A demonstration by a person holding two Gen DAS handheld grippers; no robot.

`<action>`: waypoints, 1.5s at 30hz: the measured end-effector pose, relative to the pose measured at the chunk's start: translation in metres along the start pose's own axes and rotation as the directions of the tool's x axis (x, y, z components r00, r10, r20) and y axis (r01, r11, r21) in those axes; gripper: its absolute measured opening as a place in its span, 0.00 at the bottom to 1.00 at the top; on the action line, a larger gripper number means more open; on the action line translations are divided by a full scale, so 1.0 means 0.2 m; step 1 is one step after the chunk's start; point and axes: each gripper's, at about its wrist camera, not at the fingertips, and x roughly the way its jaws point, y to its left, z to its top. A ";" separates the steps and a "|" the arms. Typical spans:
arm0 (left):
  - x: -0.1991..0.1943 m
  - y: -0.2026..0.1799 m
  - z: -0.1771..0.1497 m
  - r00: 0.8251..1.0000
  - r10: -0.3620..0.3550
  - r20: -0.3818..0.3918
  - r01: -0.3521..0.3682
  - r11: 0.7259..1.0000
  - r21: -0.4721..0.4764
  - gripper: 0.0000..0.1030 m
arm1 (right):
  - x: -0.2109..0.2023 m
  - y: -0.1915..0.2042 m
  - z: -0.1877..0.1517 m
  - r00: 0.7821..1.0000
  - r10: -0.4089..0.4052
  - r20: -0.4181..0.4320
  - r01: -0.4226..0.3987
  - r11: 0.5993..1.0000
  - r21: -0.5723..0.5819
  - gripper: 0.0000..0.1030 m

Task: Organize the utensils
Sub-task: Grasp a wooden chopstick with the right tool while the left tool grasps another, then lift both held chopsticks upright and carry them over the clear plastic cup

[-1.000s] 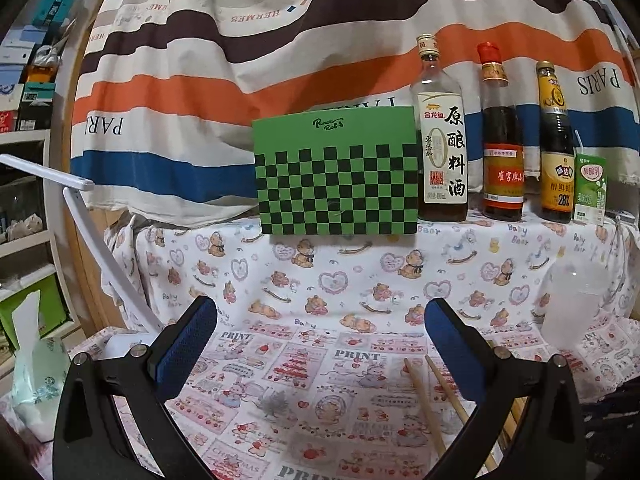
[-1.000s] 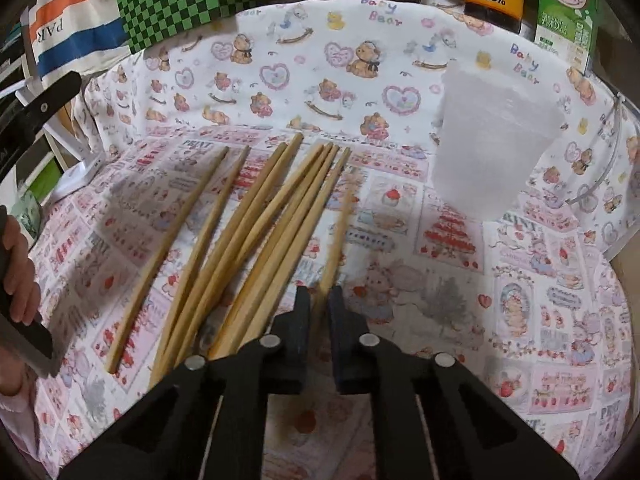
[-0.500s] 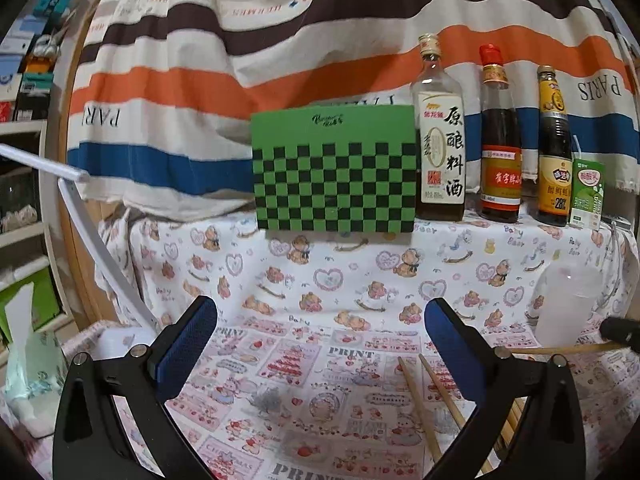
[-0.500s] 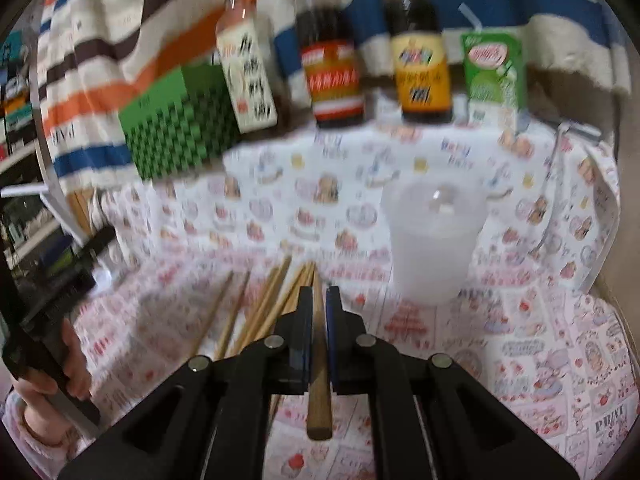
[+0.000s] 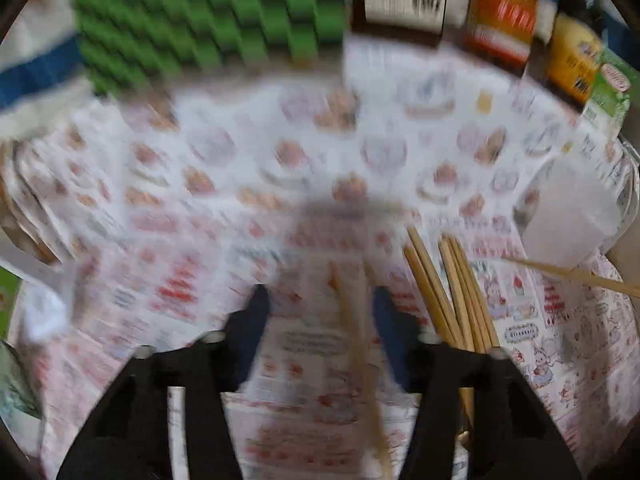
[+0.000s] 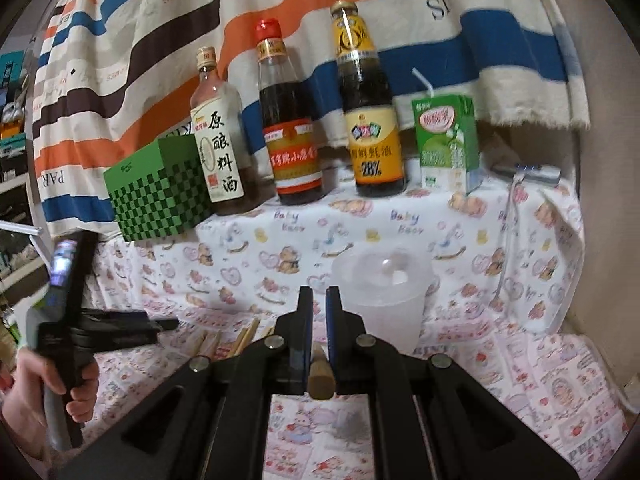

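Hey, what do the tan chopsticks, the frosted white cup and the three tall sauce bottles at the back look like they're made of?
Tan chopsticks: likely bamboo or wood, matte, uniform pale tan with a flat-cut butt end.
Frosted white cup: probably thin plastic, translucent and cloudy, with the cloth showing dimly through.
Three tall sauce bottles: apparently clear glass, though hard plastic is possible; glossy highlights, dark liquid visible, paper labels.

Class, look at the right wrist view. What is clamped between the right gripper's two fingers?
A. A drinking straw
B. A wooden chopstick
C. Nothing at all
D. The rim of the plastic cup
B: the right gripper is shut on a wooden chopstick, whose blunt end shows between the fingers; the translucent plastic cup stands untouched behind it.
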 end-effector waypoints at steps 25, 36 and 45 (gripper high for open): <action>-0.50 0.07 0.05 0.898 -0.103 0.428 0.120 0.993 -0.015 0.04 | -0.02 -0.06 0.02 0.999 -0.027 0.027 0.026 0.999 0.030 0.05; -0.74 0.14 -0.02 0.766 -0.150 0.625 0.195 0.981 -0.003 0.04 | -0.03 -0.12 0.05 0.998 -0.033 0.055 0.029 0.997 0.070 0.05; -0.84 0.10 0.04 0.701 -0.208 0.682 0.278 0.961 0.007 0.04 | -0.16 -0.18 0.20 0.988 -0.026 0.153 0.004 0.990 0.140 0.05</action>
